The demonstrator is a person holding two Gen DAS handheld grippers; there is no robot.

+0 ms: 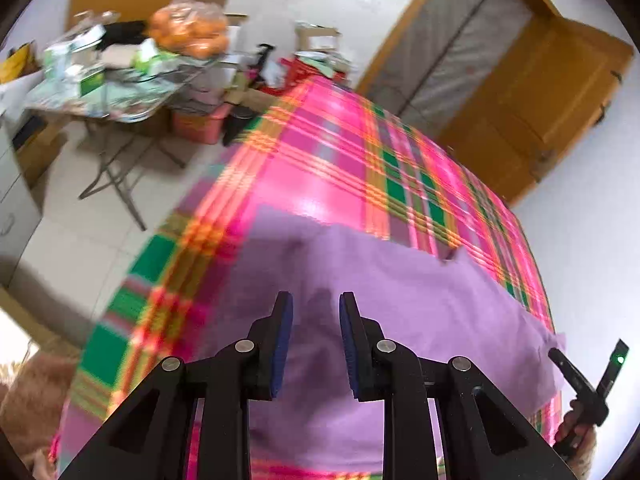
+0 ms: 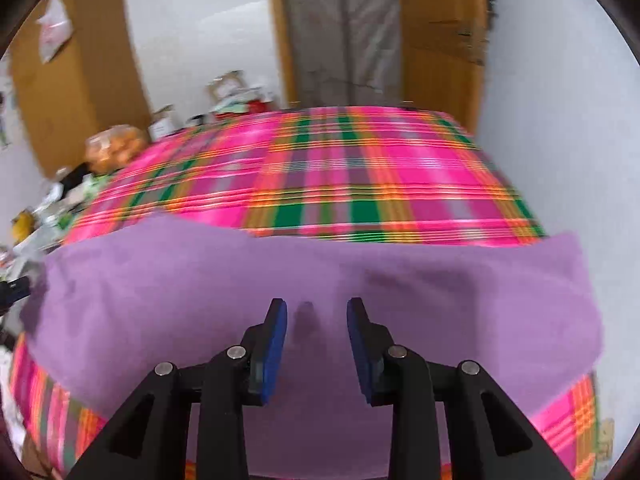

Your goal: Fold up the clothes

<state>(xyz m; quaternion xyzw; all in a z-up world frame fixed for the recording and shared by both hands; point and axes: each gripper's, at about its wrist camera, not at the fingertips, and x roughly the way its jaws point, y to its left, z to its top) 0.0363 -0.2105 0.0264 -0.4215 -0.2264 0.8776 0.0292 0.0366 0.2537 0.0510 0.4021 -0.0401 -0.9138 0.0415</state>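
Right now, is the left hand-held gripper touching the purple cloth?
Cannot tell. In the left wrist view the open left hand-held gripper is over the purple cloth, its shadow near the fingertips, but neither contact nor a gap shows plainly.

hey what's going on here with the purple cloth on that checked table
A person is working on folding a purple cloth that lies spread on a table covered with a pink and green plaid tablecloth. They hold a two-finger gripper in each hand. The left gripper and the right gripper both hover over the cloth with jaws open, gripping nothing. The images are motion-blurred. A cluttered folding table stands in the background.
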